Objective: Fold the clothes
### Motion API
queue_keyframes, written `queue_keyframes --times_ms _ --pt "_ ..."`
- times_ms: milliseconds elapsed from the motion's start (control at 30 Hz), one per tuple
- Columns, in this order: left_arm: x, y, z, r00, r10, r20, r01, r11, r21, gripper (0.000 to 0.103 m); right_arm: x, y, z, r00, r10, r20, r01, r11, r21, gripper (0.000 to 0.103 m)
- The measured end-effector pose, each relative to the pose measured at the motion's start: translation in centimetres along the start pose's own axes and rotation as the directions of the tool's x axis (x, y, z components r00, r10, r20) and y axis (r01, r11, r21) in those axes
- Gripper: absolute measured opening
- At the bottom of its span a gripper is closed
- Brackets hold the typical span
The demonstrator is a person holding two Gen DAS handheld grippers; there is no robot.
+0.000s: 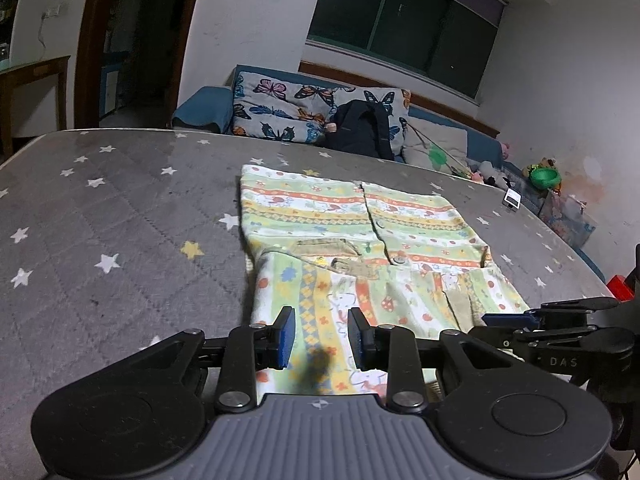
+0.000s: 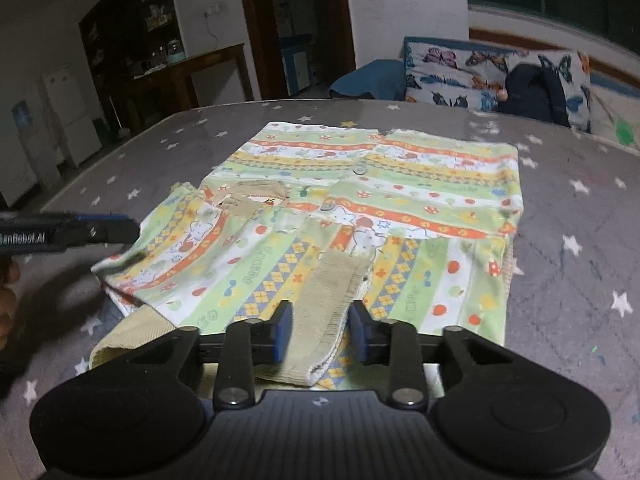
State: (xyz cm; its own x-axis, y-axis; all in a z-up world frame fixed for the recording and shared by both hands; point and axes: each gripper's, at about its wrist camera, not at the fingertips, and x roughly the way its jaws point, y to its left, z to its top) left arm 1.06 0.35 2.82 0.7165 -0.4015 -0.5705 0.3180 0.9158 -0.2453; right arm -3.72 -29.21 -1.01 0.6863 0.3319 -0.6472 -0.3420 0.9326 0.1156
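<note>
Grey quilted mattress cover [image 1: 120, 208] printed with white and yellow stars fills the foreground of both wrist views, with a dim room behind it: a dark window [image 1: 400, 16] on the far wall, a doorway [image 1: 136, 40] at far left, and a blue sofa carrying butterfly-print cushions [image 1: 280, 108] and a black backpack [image 1: 362, 130]. A green bowl-shaped toy [image 1: 545, 178] sits among soft toys at far right. Spread flat on the mattress lies the child's shirt [image 1: 360, 220], striped in green, orange, yellow and white with small cartoon prints, its buttoned front facing up and both sleeves folded inward across the near part, beige ribbed cuffs [image 2: 328, 312] showing. The left gripper [image 1: 321, 338] hovers over the near left portion of the garment with its blue-padded jaws spread apart and nothing between them. The right gripper [image 2: 320, 334] sits at the near edge with its jaws likewise parted, one beige cuff lying between the pads; whether the pads touch the fabric cannot be told. Each gripper appears at the side of the other's view.
</note>
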Motion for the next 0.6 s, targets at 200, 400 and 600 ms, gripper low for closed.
queue_keyframes --times_ms 200,400,600 --pt "0.4 -0.6 0.2 1.000 -0.013 -0.003 0.013 1.000 0.019 0.031 -1.3 0.2 1.0 0.997 -0.036 0.068 0.039 0.998 -0.042 0.004" --pt "1.3 -0.7 0.4 1.000 -0.004 -0.023 0.004 1.000 0.027 0.031 -2.5 0.0 2.3 0.987 -0.086 0.134 0.097 0.992 -0.075 0.004" --pt "1.3 -0.8 1.2 1.000 -0.008 -0.015 0.009 0.999 0.039 0.031 -0.8 -1.0 2.2 0.989 -0.129 0.078 0.134 0.989 -0.068 0.007"
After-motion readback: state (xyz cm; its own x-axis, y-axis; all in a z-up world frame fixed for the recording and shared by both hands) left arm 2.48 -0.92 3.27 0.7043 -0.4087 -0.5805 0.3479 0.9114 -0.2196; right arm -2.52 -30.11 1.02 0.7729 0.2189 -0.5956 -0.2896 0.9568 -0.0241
